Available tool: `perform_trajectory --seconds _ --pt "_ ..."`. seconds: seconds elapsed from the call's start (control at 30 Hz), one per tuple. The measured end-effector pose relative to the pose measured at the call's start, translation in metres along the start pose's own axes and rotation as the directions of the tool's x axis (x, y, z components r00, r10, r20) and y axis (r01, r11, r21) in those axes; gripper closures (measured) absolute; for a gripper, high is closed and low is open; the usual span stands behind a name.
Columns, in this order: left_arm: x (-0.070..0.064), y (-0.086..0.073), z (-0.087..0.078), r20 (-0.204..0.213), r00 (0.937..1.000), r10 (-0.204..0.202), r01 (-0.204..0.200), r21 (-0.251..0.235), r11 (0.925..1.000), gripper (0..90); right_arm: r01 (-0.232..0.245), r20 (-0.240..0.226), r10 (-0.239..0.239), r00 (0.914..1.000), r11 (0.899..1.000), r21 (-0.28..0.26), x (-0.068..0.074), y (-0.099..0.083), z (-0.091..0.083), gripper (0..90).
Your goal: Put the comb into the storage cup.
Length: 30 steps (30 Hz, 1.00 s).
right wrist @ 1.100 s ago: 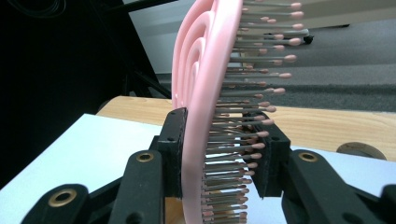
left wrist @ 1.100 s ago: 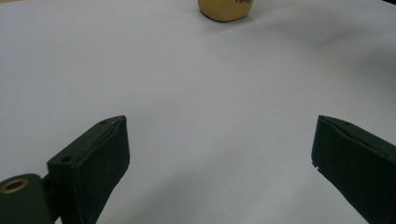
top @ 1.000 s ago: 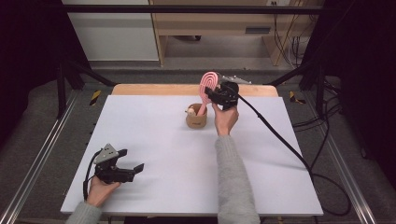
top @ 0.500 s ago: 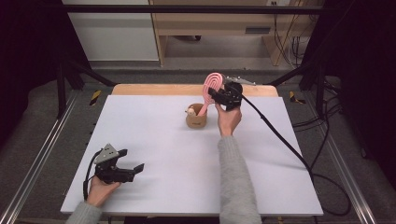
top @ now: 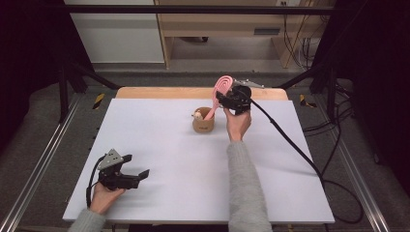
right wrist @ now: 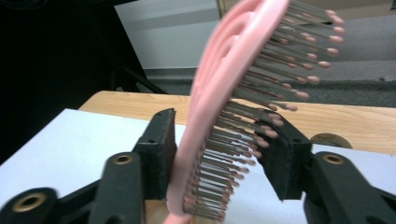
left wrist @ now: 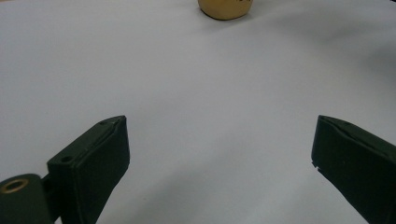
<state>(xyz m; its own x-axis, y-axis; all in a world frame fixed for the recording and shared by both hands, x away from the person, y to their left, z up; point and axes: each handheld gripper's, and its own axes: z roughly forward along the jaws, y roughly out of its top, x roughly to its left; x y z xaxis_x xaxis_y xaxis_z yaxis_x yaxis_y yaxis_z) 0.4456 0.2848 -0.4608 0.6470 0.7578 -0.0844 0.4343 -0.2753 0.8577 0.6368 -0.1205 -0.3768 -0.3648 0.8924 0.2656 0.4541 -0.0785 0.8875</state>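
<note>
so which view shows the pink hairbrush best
The right gripper view: the pink hairbrush looms close, bristles distinct, between the right tongs. The high view shows it small, its handle in the wooden cup. The left gripper view catches just the cup's base.

On the white table [top: 164, 145] there was one tan cup [top: 203, 122] holding one pink hairbrush [top: 220, 92], and two black grippers, one near left [top: 138, 175], one far right [top: 223, 100].

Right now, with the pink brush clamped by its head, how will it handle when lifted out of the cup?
The pink brush looks like thin plastic, so probably light and stiff. The right gripper has one jaw on springy bristles, so it may shift or pivot. The small cup could tip if the handle drags.
</note>
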Motion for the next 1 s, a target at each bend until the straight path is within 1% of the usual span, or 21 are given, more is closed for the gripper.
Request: perform_trajectory --seconds 0.07,0.13,0.23,0.33,0.43,0.5,0.57,0.7,0.83,0.9,1.0 --pt "0.000 0.000 0.000 0.000 1.0000 0.000 0.000 0.000 1.0000 4.3 0.008 0.003 -0.008 1.0000 1.000 0.005 0.000 0.000 0.000 43.6" --pt "0.000 0.000 0.000 0.000 1.0000 0.000 0.000 0.000 1.0000 4.4 0.010 0.005 -0.010 0.9999 1.000 0.018 -0.001 -0.001 0.001 42.1" --pt "0.000 0.000 0.000 0.000 1.0000 -0.001 0.001 0.001 1.0000 4.4 0.020 0.002 -0.020 0.9998 1.000 0.012 0.000 -0.002 0.002 40.0" --pt "0.000 0.000 0.000 -0.001 1.0000 0.000 0.000 0.000 1.0000 4.4 0.026 0.004 -0.026 0.9997 1.000 0.000 0.001 -0.002 0.001 34.8" --pt "0.000 0.000 0.000 -0.001 1.0000 -0.001 0.001 0.000 1.0000 4.3 0.048 0.023 -0.047 0.9986 0.999 -0.024 0.002 -0.003 -0.001 28.5" --pt "0.000 0.000 0.000 0.000 1.0000 0.000 0.000 0.000 1.0000 4.4 0.069 0.028 -0.068 0.9973 0.997 -0.039 0.003 -0.003 -0.003 25.6" --pt "0.000 0.000 0.000 -0.001 1.0000 0.000 0.000 -0.001 1.0000 4.4 0.098 0.033 -0.096 0.9949 0.993 -0.067 0.004 -0.003 -0.006 22.7" --pt "0.000 0.000 0.000 -0.001 1.0000 -0.002 0.002 0.000 1.0000 4.4 0.123 0.023 -0.121 0.9924 0.989 -0.080 0.006 -0.003 -0.010 15.7" --pt "0.000 0.000 0.000 -0.001 1.0000 0.000 0.000 -0.001 1.0000 4.4 0.172 0.019 -0.171 0.9851 0.983 -0.069 0.008 -0.005 -0.014 11.6" --pt "0.000 0.000 0.000 -0.003 1.0000 0.001 -0.001 -0.001 1.0000 4.4 0.197 0.007 -0.197 0.9803 0.978 -0.067 0.009 -0.007 -0.017 9.2" --pt "0.000 0.000 0.000 -0.003 1.0000 -0.001 0.001 -0.004 1.0000 4.4 0.180 -0.022 -0.183 0.9829 0.980 -0.090 0.006 -0.009 -0.024 7.4"
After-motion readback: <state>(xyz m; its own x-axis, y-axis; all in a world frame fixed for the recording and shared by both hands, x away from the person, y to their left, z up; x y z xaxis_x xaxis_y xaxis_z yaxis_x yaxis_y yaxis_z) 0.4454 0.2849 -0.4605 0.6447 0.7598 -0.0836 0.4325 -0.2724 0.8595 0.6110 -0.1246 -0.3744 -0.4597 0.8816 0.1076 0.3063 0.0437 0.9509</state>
